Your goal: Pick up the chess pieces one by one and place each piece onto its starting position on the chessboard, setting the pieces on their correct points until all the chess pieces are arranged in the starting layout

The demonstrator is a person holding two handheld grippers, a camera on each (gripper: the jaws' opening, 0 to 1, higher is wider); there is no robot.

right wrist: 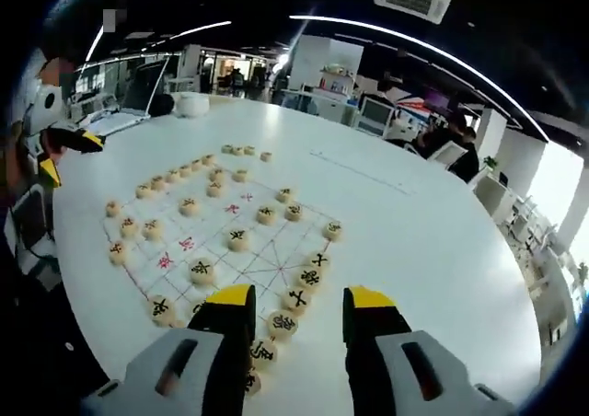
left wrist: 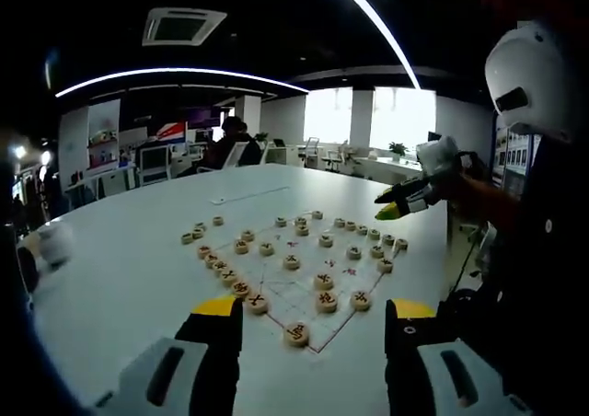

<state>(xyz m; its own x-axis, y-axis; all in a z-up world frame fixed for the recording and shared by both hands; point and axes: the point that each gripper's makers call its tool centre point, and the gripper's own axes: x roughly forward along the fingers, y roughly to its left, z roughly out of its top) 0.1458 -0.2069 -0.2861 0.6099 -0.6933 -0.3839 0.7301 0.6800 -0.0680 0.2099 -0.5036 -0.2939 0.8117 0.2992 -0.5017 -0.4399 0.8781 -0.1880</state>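
Two grippers hover open and empty: left gripper (left wrist: 313, 319), right gripper (right wrist: 299, 310). Chess pieces (right wrist: 236, 239) sit across the chessboard (right wrist: 262, 250) at twelve o'clock on the white table (right wrist: 414, 241).

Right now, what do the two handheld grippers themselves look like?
Both match: the left gripper and the right gripper each have two black jaws capped with yellow tips, rising from pale grey housings with dark oval slots. In the left gripper view, the right gripper shows the same yellow tips and black jaws beneath a white body.
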